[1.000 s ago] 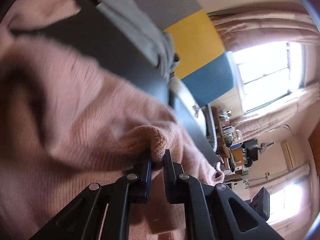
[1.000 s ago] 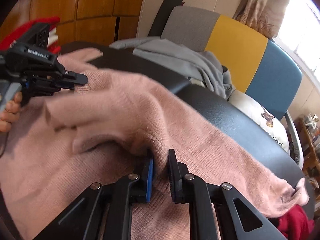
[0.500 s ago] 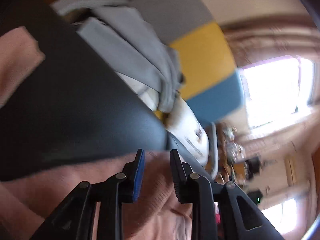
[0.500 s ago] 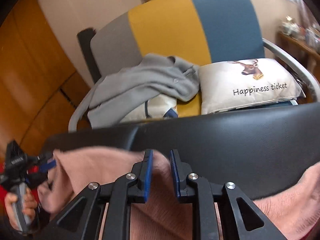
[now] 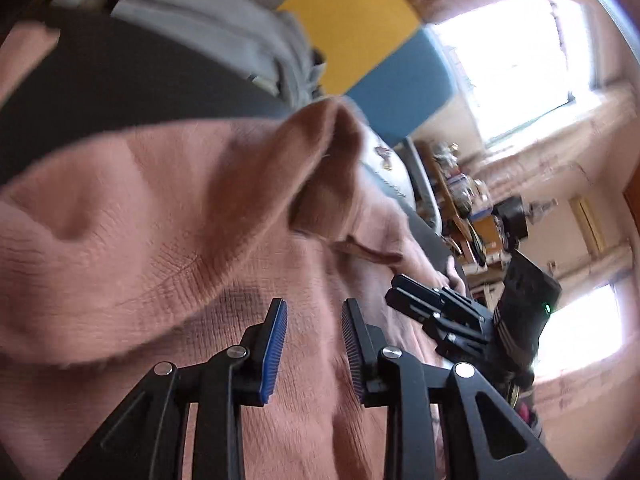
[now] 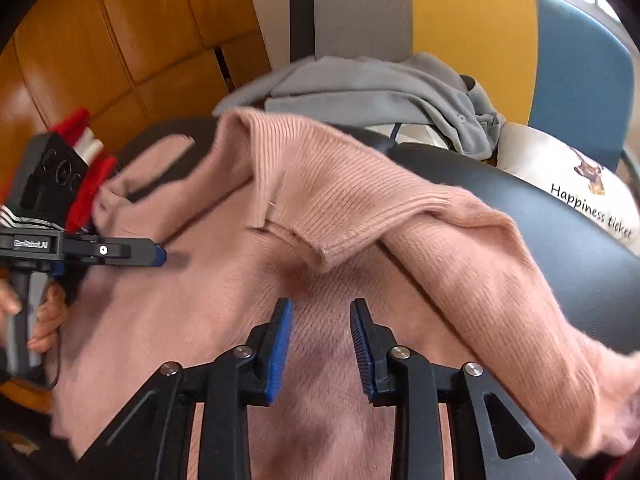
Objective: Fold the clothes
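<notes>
A pink knit sweater (image 6: 224,280) lies spread over a black padded surface (image 6: 560,232), with its ribbed collar part (image 6: 320,184) and one sleeve (image 6: 500,280) folded over the body. My right gripper (image 6: 320,308) hangs open just above the sweater's body, nothing between its blue pads. My left gripper (image 5: 314,308) is open too, above the same sweater (image 5: 160,208), empty. The left gripper (image 6: 158,254) shows at the left of the right wrist view, held by a hand (image 6: 48,320). The right gripper (image 5: 396,286) shows at the right of the left wrist view.
A grey garment (image 6: 380,88) and a white cushion printed "Happiness ticket" (image 6: 580,184) lie on a grey, yellow and blue chair (image 6: 472,20) behind the surface. Red cloth (image 6: 88,176) sits at the left. Wooden panels (image 6: 120,40), bright windows (image 5: 520,64) and a cluttered shelf (image 5: 464,200) stand beyond.
Both grippers have let go of the sweater and opened. The part they carried has dropped over the body, and both now hover above it.
</notes>
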Demonstrator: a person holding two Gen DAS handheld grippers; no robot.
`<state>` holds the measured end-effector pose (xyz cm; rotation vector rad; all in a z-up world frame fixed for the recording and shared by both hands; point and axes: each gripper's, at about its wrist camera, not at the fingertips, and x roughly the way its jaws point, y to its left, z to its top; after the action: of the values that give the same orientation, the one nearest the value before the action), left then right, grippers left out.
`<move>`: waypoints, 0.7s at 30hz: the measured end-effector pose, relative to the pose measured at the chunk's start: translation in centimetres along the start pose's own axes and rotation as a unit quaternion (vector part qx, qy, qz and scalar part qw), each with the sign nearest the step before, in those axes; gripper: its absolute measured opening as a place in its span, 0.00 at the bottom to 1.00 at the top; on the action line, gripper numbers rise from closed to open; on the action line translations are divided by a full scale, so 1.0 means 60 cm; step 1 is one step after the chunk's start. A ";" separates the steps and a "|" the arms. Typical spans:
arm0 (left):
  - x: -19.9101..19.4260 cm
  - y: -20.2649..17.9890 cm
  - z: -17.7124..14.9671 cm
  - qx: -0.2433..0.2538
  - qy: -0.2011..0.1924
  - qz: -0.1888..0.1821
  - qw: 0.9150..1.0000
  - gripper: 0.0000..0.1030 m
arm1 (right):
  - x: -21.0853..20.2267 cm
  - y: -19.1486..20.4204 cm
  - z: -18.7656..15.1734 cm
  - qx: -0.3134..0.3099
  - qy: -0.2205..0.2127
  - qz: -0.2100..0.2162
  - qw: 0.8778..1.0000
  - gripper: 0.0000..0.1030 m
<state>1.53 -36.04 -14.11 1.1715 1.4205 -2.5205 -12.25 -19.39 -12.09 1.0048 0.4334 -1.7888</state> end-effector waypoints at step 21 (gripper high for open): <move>-0.075 0.010 0.085 0.057 -0.121 0.134 0.982 0.31 | -0.030 -0.087 0.087 0.196 -0.132 0.055 0.970 0.67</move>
<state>1.95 -41.66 -10.22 0.9536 1.0026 -2.4764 -18.87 -19.62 -8.37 1.0136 -0.1474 -1.9139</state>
